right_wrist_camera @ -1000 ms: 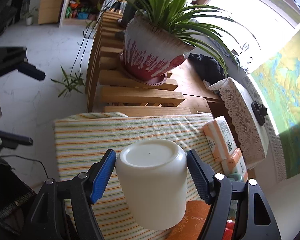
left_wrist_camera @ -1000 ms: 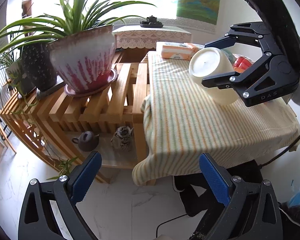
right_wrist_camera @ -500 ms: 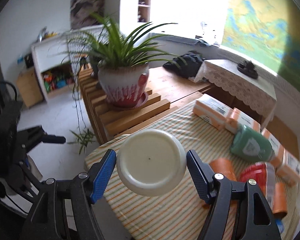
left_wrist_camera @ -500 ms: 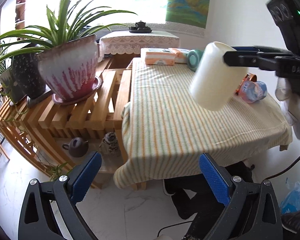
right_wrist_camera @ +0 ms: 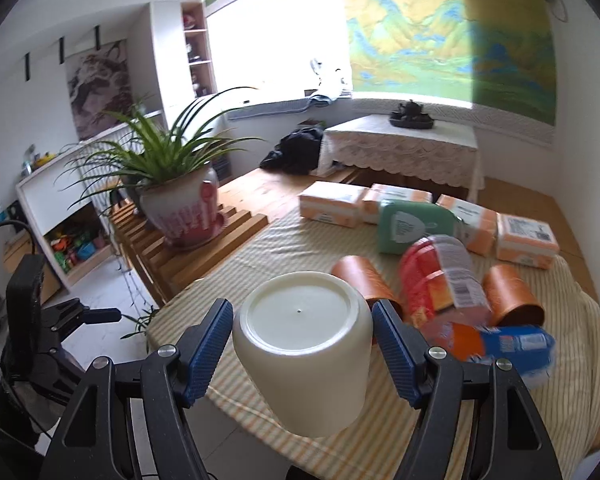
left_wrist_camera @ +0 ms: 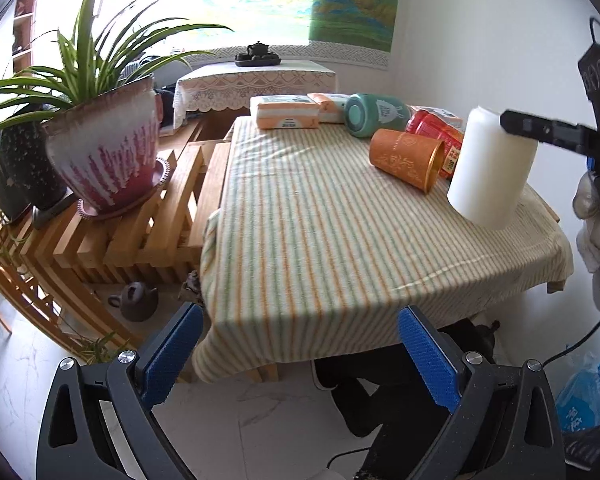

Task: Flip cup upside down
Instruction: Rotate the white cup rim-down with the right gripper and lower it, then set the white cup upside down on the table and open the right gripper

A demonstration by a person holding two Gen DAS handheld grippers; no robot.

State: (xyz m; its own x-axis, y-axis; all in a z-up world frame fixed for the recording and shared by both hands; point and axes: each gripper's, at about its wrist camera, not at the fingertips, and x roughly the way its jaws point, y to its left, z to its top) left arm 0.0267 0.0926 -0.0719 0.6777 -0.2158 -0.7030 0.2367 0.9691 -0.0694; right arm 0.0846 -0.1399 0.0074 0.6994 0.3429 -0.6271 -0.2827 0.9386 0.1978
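My right gripper (right_wrist_camera: 302, 354) is shut on a plain white cup (right_wrist_camera: 304, 360), blue pads on its two sides. The cup's flat base faces up and toward the camera, its mouth down. In the left wrist view the cup (left_wrist_camera: 490, 168) hangs bottom-up and slightly tilted over the right side of the striped tablecloth (left_wrist_camera: 320, 232), its rim close to the cloth; I cannot tell if it touches. My left gripper (left_wrist_camera: 296, 354) is open and empty, low in front of the table's near edge.
Behind the cup lie an orange can (left_wrist_camera: 406, 158), a green bottle (left_wrist_camera: 374, 114), a red packet (left_wrist_camera: 436, 132) and orange boxes (left_wrist_camera: 286, 114). A potted plant (left_wrist_camera: 108, 152) stands on a wooden slatted bench (left_wrist_camera: 160, 216) to the left.
The right gripper has turned the cup from lying on its side to base up and lowered it toward the cloth. The left gripper has drawn back and stayed open.
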